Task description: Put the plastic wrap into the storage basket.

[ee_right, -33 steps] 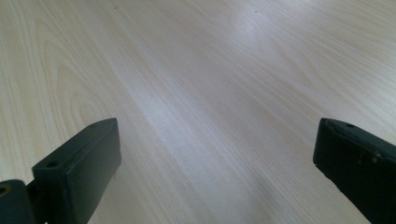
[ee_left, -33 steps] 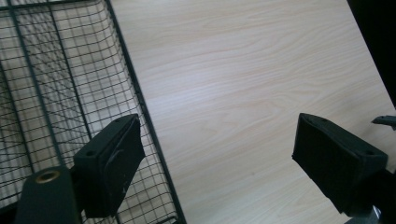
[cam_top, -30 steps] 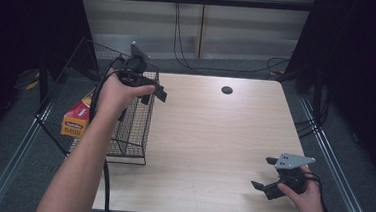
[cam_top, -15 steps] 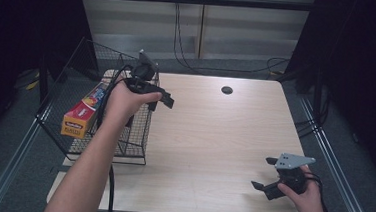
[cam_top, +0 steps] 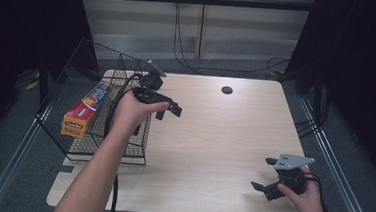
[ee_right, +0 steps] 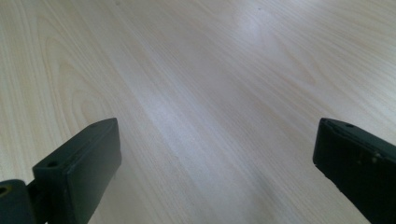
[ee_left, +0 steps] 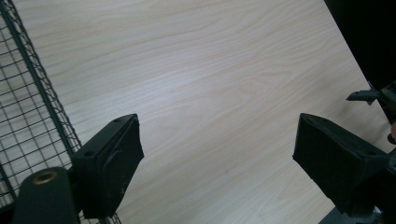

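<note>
Since a second ago the left gripper (cam_top: 168, 109) has swung right and lower, off the wire basket (cam_top: 81, 61) and over the table (cam_top: 224, 138). High view: the foil box (cam_top: 83, 109) lies in the basket, left of that gripper and apart from it; the right gripper (cam_top: 267, 174) rests near the table's right front corner. Left gripper view: jaws spread wide, nothing between, basket mesh at left. Right gripper view: jaws wide apart over bare wood
</note>
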